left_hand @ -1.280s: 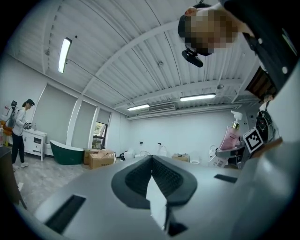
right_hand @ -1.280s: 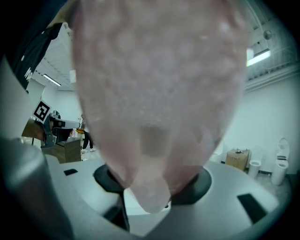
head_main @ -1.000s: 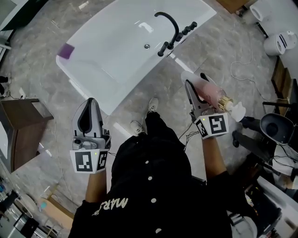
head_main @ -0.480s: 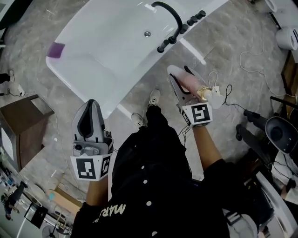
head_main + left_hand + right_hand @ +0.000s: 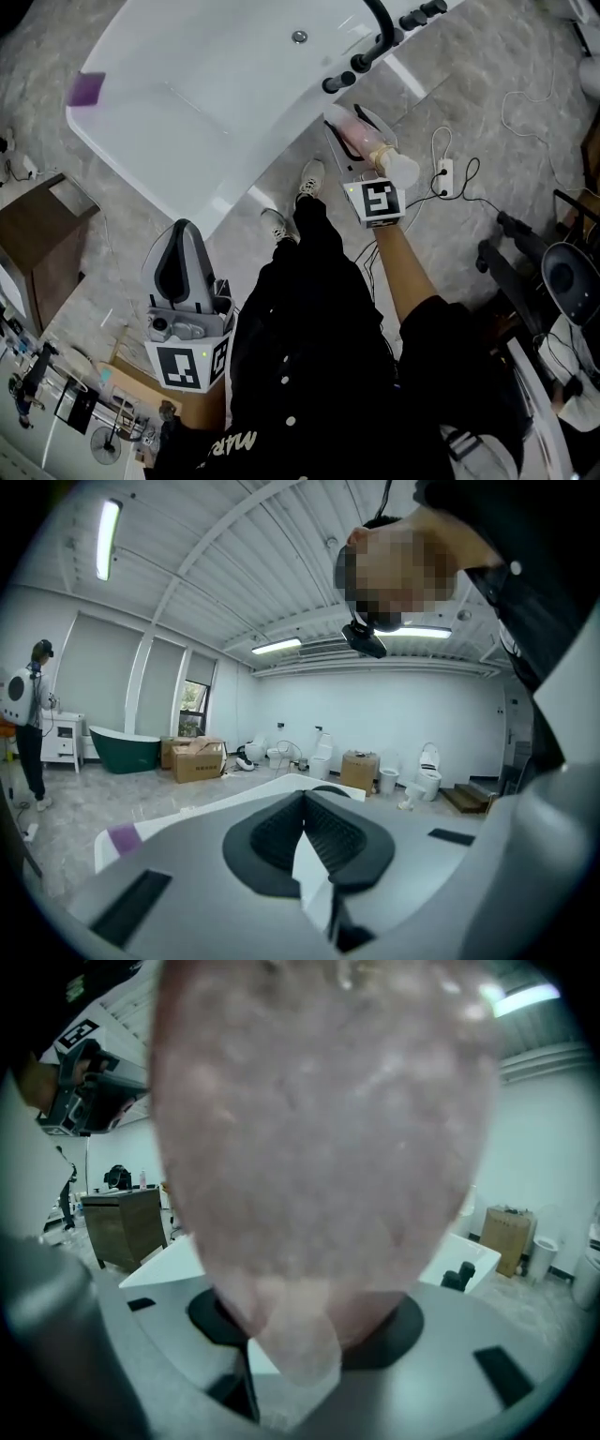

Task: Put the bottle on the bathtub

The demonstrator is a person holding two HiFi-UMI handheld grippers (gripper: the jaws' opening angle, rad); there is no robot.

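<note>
2 grippers are in view, and only 1 carries anything. We judge the step in hand to be the carry to the bathtub. The right gripper (image 5: pixel 349 120) holds the bottle (image 5: pixel 360 141) over the floor (image 5: pixel 487 84), just short of the bathtub (image 5: pixel 272 169). The near rim and the black faucet (image 5: pixel 384 33) lie just ahead of the jaw tips, so the bottle is not on the bathtub yet. It lies nearly level in the jaws, with its pink body out toward the tips and its white cap (image 5: pixel 401 169) back toward the gripper's body.

To do this well, we would aim for the flat ledge beside the faucet, not the sloping inside wall, and keep clear of the knobs (image 5: pixel 413 20). We would tip the bottle until its base faces down, lower it until the base sits flat, and only then let go. A smooth, rounded body like this could slip or roll if released early.

The right jaws stand fairly wide and press on the bottle's body from both sides. In the right gripper view the pink body fills the space between them. The left gripper (image 5: pixel 184 228) hangs low, well apart from the bathtub, with its jaws closed together on nothing.
</note>
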